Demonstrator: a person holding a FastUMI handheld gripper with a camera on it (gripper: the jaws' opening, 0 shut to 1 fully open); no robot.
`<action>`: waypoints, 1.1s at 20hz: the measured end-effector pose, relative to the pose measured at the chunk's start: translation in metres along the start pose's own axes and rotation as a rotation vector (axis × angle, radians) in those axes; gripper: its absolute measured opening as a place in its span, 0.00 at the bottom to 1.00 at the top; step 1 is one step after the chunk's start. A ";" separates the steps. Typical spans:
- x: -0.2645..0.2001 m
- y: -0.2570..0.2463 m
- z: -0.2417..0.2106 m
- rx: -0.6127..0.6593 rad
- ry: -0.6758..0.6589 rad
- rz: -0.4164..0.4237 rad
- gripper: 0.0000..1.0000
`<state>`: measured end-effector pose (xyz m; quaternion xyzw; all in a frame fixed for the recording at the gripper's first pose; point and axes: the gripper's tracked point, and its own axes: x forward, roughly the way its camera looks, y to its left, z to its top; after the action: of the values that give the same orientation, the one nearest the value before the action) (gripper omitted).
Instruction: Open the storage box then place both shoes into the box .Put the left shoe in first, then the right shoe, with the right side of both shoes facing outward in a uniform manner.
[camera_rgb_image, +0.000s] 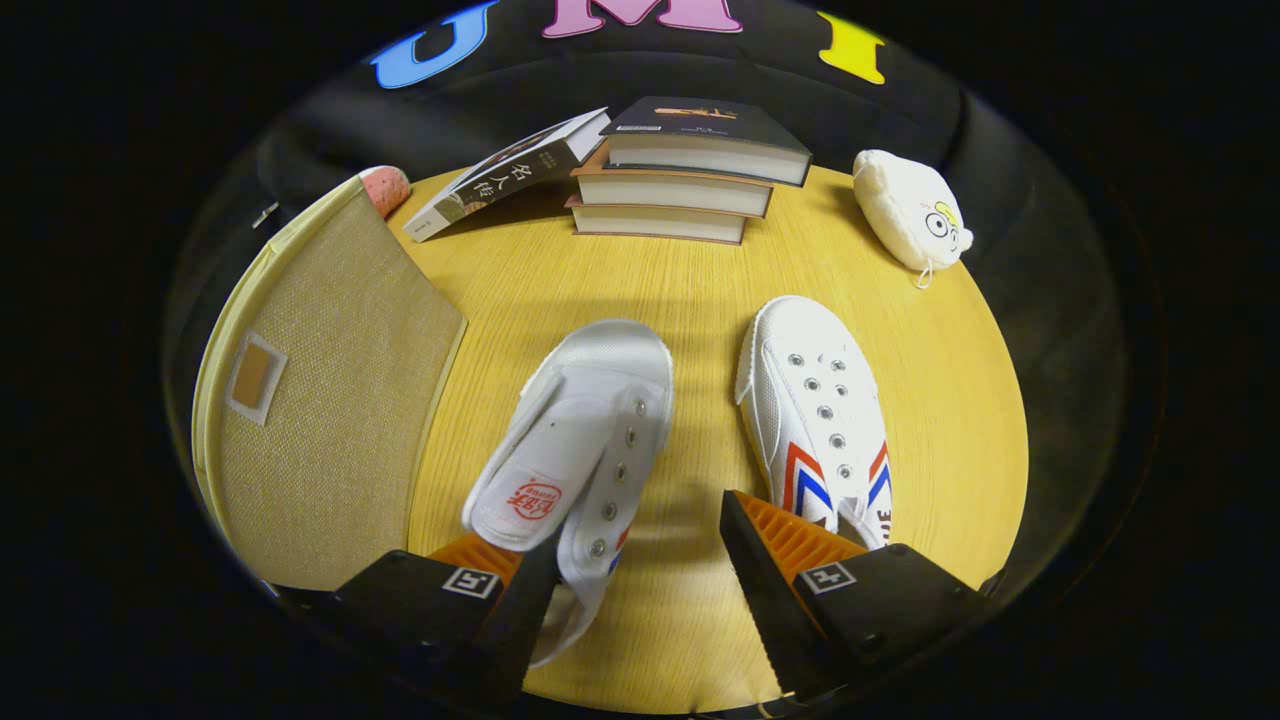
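Two white canvas shoes lie on a round wooden table (700, 300), toes pointing away from me. The shoe nearer the box (585, 430) has its tongue folded out, and its heel end lies against and partly under one finger (530, 600). The other shoe (815, 400), with red and blue stripes on its sides, has its heel just beyond the other finger (770, 560). My gripper (640, 540) is open, with bare table between the fingers. A beige fabric storage box (330, 400) with its lid down stands beside the first shoe.
Three stacked books (690, 175) sit at the far edge of the table, with a fourth book (510, 175) leaning against them. A white plush toy (910, 210) lies beyond the striped shoe. A pink object (385, 188) peeks out behind the box.
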<state>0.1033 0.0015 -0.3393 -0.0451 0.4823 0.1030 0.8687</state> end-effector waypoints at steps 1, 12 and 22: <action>0.004 0.003 0.002 0.010 0.002 0.016 0.87; 0.010 0.004 -0.002 0.139 0.060 0.066 0.10; -0.100 0.027 0.033 0.398 -0.001 0.144 0.06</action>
<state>0.0727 0.0204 -0.2364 0.1621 0.4949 0.0673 0.8510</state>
